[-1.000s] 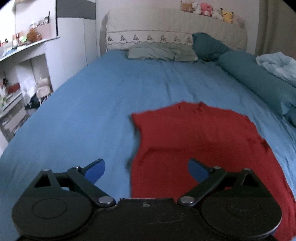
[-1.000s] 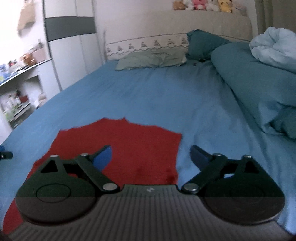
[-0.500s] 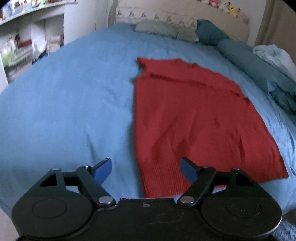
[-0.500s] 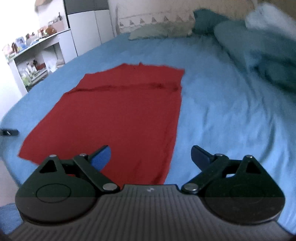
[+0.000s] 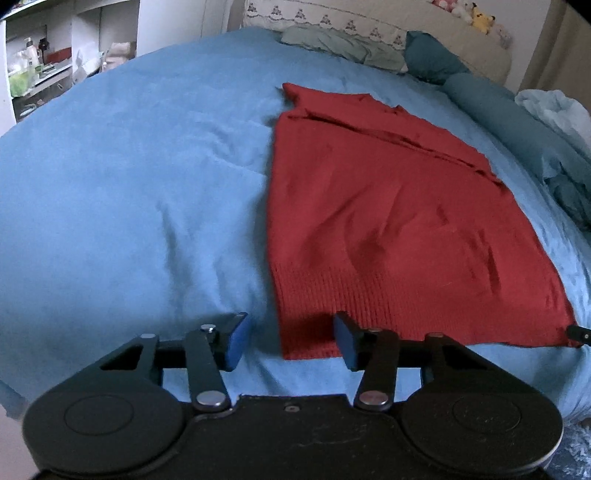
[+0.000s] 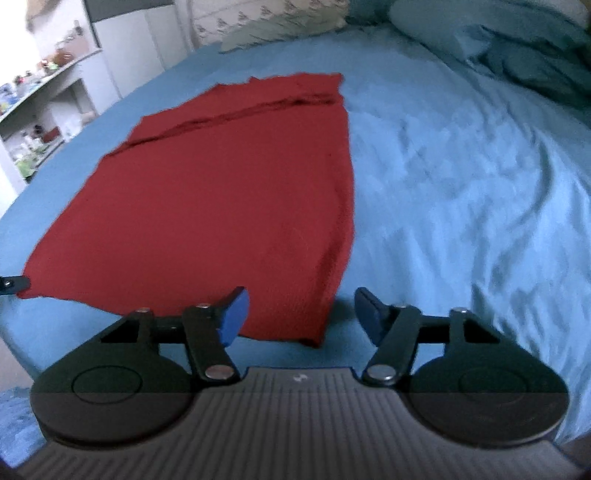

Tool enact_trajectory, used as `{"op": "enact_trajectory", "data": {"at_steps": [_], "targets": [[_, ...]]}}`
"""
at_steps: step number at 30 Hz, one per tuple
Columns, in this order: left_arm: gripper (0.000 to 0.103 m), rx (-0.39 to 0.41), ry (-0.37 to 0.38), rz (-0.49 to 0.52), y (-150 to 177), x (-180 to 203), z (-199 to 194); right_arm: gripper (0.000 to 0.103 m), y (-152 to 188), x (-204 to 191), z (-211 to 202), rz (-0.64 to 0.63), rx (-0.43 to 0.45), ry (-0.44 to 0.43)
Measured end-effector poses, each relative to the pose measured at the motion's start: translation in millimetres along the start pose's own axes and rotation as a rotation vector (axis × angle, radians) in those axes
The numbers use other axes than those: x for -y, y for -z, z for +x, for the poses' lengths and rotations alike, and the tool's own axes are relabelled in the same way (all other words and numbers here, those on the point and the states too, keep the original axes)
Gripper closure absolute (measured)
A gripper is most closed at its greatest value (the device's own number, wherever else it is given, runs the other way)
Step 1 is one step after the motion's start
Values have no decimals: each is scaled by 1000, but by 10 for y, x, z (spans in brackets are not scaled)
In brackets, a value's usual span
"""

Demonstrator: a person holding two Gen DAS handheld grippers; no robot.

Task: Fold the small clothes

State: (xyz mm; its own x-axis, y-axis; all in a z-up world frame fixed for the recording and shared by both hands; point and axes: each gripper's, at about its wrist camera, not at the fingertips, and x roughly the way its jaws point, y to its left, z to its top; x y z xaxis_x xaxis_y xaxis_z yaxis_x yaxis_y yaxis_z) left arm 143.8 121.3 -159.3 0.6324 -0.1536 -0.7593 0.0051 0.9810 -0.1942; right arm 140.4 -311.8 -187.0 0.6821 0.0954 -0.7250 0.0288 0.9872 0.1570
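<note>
A red knitted garment lies flat on the blue bed sheet, its ribbed hem toward me. It also shows in the right wrist view. My left gripper is open and empty, its jaws on either side of the hem's near left corner. My right gripper is open and empty, its jaws on either side of the hem's near right corner. Each gripper's tip shows at the edge of the other view, by the opposite hem corner.
Pillows and a teal bolster lie at the head of the bed, with a light blue blanket at the right. White shelves with small items stand left of the bed. Plush toys sit on the headboard.
Both grippers pulled back from the middle of the garment toward the foot of the bed and came down at the hem corners. Both stayed open, the jaws a little narrower.
</note>
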Motion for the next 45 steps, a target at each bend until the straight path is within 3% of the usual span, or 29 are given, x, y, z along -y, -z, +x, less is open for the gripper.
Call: {"op": "enact_trajectory", "data": {"at_steps": [3, 6, 11, 13, 14, 20, 25, 30, 34, 39, 42, 45], "targets": [[51, 2, -4, 28, 2, 10, 28, 34, 62, -5, 35, 6, 9, 12], [58, 5, -12, 72, 7, 69, 40, 43, 103, -74, 44, -41, 18, 22], [80, 2, -12, 146, 2, 182, 75, 60, 137, -190, 52, -76, 32, 26], [96, 9, -8, 148, -7, 196, 58, 75, 138, -205, 54, -69, 37, 26], [96, 13, -7, 137, -13, 191, 40, 80, 134, -216, 53, -70, 41, 30], [98, 88, 7, 86, -152, 190, -278, 82, 3, -182, -135, -28, 76, 5], [98, 202, 51, 30, -689, 261, -594, 82, -411, -104, -405, 32, 134, -86], [98, 302, 52, -13, -1586, 392, -527, 82, -1294, -14, -453, 110, 228, -161], [98, 348, 3, -14, -2416, 561, -107, 83, -2190, -25, -176, 131, 299, -165], [98, 357, -40, -35, -3307, 642, 962, 83, -3172, -50, 784, 108, 319, -79], [98, 296, -72, -79, -3594, 580, 1862, 83, -3453, 17, 1601, 121, 308, -46], [98, 249, -126, -65, -3624, 539, 2575, 83, -3519, 83, 2391, 108, 281, -8]]}}
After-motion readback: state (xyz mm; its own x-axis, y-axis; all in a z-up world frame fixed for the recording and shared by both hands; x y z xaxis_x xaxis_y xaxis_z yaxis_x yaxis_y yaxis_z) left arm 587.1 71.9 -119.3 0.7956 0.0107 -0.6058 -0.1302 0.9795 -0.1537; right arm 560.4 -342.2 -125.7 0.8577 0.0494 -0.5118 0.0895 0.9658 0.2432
